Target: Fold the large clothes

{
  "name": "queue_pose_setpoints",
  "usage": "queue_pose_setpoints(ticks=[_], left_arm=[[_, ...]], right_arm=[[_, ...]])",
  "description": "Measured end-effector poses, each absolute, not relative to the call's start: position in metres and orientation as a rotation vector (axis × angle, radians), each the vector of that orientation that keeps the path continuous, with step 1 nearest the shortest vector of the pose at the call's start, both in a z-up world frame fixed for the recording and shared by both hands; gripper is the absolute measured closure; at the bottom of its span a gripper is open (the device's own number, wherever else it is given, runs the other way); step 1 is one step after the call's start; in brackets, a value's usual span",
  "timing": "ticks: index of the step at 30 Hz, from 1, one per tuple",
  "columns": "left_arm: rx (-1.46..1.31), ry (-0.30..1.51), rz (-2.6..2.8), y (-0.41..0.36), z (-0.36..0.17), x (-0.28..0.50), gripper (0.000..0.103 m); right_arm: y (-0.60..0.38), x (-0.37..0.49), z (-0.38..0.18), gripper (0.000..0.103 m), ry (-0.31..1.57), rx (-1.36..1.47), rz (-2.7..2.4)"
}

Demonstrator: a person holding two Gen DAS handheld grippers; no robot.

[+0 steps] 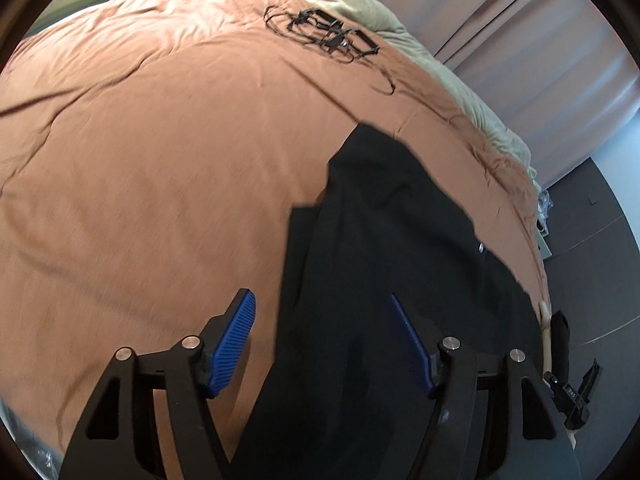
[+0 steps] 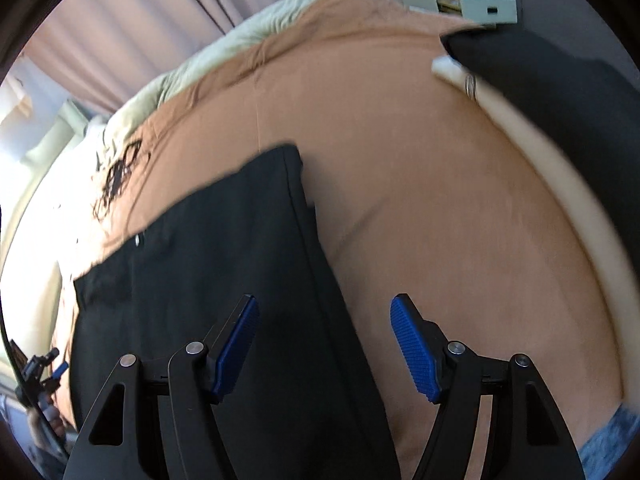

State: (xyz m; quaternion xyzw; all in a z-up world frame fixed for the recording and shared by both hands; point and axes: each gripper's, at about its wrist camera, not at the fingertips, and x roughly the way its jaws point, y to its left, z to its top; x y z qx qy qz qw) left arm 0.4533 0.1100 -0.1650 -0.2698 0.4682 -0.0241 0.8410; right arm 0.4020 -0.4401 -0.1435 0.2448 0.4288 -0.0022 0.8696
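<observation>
A black garment [image 1: 380, 220], with a small metal fastener on it, lies flat on the orange bed cover [image 1: 160, 160]. In the left wrist view its long folded part runs toward me and passes under my left gripper [image 1: 320, 296], whose blue pads [image 1: 236, 340] stand wide apart without pressing the cloth. The right wrist view has the black garment [image 2: 220, 240] at left centre. Its straight right edge runs between the fingers of my right gripper [image 2: 325, 300], which is open above it with nothing pinched.
A tangle of black cables and frames [image 1: 332, 36] lies far up the bed beside a beige blanket [image 1: 360, 4]. Curtains [image 1: 520, 20] hang behind. A person's black sleeve [image 2: 560, 80] and hand [image 2: 448, 66] reach over the bed's far corner, near a drawer unit [image 2: 460, 0].
</observation>
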Motion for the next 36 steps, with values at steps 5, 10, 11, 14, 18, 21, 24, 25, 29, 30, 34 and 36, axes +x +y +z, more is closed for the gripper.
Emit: queue_pose_setpoints(ticks=[5, 10, 11, 14, 18, 21, 24, 25, 29, 30, 34, 36], left_arm=[[-0.563, 1.023, -0.042, 0.113, -0.18, 0.417, 0.046], [-0.584, 1.048, -0.069, 0.114, -0.196, 0.392, 0.072], [-0.578, 1.054, -0.073, 0.113, -0.198, 0.388, 0.073], [-0.58, 1.042, -0.06, 0.114, -0.197, 0.378, 0.073], [-0.599, 1.031, -0.072, 0.12, -0.19, 0.368, 0.073], [-0.65, 1.011, -0.093, 0.128, -0.189, 0.359, 0.073], [-0.687, 1.019, -0.092, 0.132, -0.193, 0.351, 0.054], [-0.69, 1.02, -0.079, 0.132, -0.194, 0.347, 0.034], [-0.746, 0.981, -0.09, 0.132, -0.199, 0.333, 0.025], [-0.761, 0.978, -0.091, 0.133, -0.201, 0.331, 0.025], [-0.788, 0.962, -0.095, 0.13, -0.205, 0.328, 0.025], [-0.795, 0.949, -0.087, 0.129, -0.206, 0.325, 0.025]], right_arm=[[-0.429, 0.383, -0.167, 0.034, 0.962, 0.483, 0.011], [-0.422, 0.364, -0.173, 0.082, 0.961, 0.464, 0.035], [-0.421, 0.36, -0.175, 0.091, 0.957, 0.46, 0.044], [-0.423, 0.351, -0.174, 0.1, 0.946, 0.425, -0.023], [-0.436, 0.334, -0.175, 0.1, 0.928, 0.465, -0.063], [-0.431, 0.322, -0.162, 0.099, 0.901, 0.422, -0.078], [-0.423, 0.311, -0.14, 0.079, 0.868, 0.403, -0.076], [-0.419, 0.309, -0.134, 0.059, 0.85, 0.395, -0.071], [-0.386, 0.308, -0.104, 0.04, 0.79, 0.321, -0.006], [-0.375, 0.309, -0.1, 0.04, 0.789, 0.304, 0.02], [-0.316, 0.33, -0.097, 0.04, 0.83, 0.236, 0.139], [-0.29, 0.341, -0.1, 0.041, 0.851, 0.214, 0.194]])
